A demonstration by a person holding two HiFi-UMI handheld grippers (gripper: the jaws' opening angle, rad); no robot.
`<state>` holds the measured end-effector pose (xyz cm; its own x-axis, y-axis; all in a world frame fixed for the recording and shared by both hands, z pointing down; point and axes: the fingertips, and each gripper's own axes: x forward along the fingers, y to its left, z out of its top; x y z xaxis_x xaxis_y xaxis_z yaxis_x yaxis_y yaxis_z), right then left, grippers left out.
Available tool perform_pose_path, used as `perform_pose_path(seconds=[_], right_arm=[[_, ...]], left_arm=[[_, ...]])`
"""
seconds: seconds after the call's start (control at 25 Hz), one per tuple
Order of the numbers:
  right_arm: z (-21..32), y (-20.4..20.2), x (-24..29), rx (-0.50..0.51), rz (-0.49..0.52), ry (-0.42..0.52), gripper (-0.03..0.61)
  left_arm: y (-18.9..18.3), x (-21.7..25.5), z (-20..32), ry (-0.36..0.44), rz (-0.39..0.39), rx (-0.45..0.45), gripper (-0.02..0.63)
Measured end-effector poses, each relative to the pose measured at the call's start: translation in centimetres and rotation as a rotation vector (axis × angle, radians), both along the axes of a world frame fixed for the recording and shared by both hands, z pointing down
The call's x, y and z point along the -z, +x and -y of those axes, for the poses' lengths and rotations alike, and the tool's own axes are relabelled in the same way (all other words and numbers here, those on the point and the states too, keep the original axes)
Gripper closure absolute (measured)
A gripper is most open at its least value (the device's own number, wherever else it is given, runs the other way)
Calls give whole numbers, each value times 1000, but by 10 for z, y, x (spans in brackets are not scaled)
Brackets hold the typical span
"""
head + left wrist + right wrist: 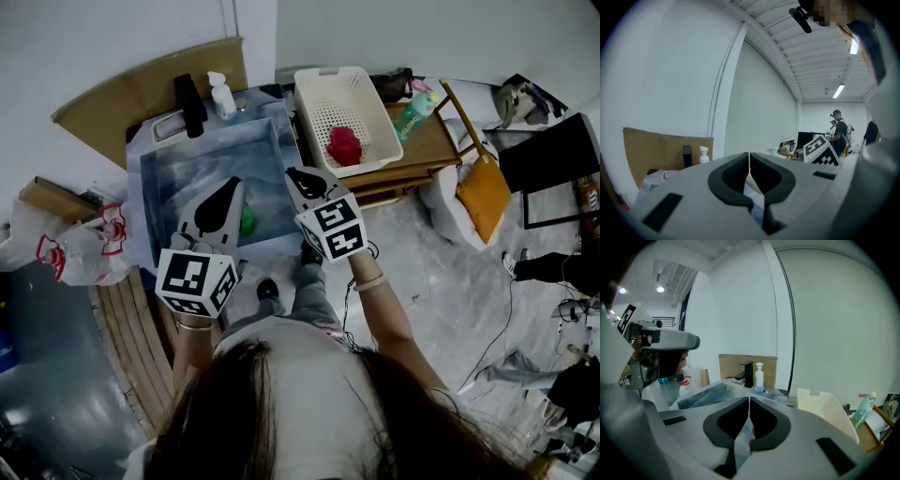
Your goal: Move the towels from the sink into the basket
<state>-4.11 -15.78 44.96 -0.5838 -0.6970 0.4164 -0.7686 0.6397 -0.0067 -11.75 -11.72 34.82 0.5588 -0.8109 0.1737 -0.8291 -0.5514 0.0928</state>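
The basket stands right of the sink, on a shelf. One towel lies in the basket, a second towel in the sink. The faucet and pump bottle stand behind the sink. A spray bottle stands right of the basket. A bag lies left of the sink.

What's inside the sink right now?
A green towel lies in the sink, mostly covered by the left gripper above it. Whether anything else lies under that gripper cannot be seen.
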Motion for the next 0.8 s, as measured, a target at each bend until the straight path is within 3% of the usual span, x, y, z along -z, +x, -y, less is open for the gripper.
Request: perform_pose_path(seconds=[0.8], right_arm=[[-16, -100, -60, 230, -138, -107, 548]], left_arm=[[-83, -31, -17, -55, -20, 112, 604]])
